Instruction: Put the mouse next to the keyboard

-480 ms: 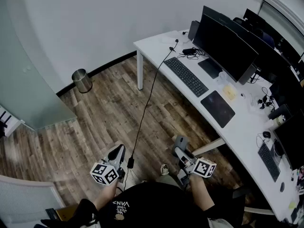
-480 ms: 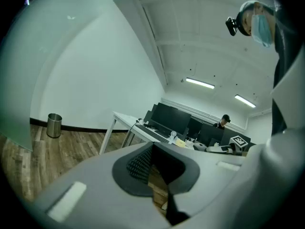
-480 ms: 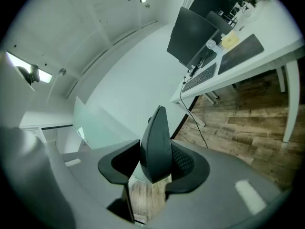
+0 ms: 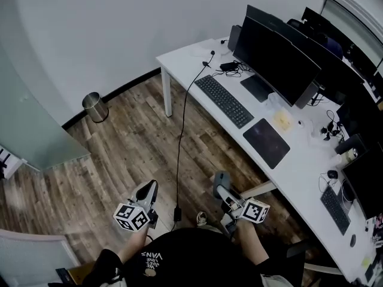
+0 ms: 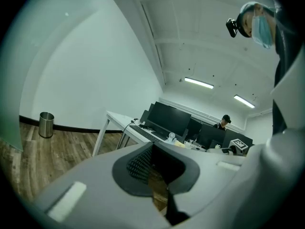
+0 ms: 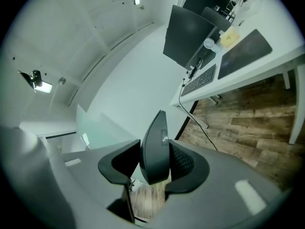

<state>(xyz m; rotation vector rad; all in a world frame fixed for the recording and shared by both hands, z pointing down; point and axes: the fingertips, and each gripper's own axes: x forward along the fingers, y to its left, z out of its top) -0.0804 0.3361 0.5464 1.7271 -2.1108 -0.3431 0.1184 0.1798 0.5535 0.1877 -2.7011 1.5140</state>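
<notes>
Mouse [image 6: 155, 147] pinched edge-on in R tongs [image 6: 155, 162], pads on both flanks, approx half open. Carried low near lap, well short of bench [image 4: 179, 60], prob. for transit. L tongs [image 5: 153, 165] closed, empty, idle: one-hand job. Keyboard [image 4: 224, 100] far left on bench. Layout only in head view; grip clear only in right gripper view.
</notes>
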